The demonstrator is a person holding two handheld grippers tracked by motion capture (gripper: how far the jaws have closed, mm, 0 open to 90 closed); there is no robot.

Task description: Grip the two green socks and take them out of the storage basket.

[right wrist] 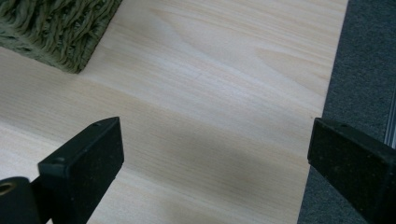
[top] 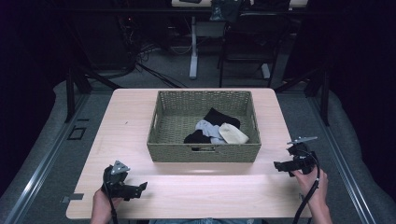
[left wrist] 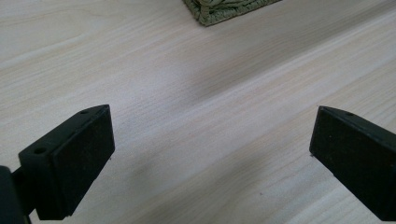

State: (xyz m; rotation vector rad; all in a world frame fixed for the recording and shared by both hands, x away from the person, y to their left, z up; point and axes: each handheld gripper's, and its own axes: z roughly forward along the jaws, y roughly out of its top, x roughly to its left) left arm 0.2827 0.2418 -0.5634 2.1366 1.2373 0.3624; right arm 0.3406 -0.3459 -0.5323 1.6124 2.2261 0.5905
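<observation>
A woven olive-green basket (top: pixel 204 151) sat at the centre of the light wooden table (top: pixel 130 121). Inside it, toward its near right part, lay a small heap of cloth pieces: a black piece (top: pixel 222 117) at the back, a grey-blue piece (top: pixel 208 127) in the middle, a cream piece (top: pixel 233 134) at about 3 o'clock of the heap, and another black piece (top: pixel 196 138) at about 8 o'clock.

The left gripper (top: pixel 138 188) was held in the person's left hand (top: pixel 103 203) low over the near left part of the table, at about 7 o'clock from the basket and well apart from it. Its jaws stood wide apart with nothing between them; in the left gripper view bare wood lay between them, with a basket corner (left wrist: pixel 224 9) far ahead at 12 o'clock.

The right gripper (top: pixel 280 165) was held in the right hand (top: pixel 312 179) near the table's right edge, at about 4 o'clock from the basket and apart from it. Its jaws were likewise wide and empty; in the right gripper view a basket corner (right wrist: pixel 56 32) sat at about 10 o'clock, and grey carpet (right wrist: pixel 369 65) showed past the table edge at 3 o'clock
</observation>
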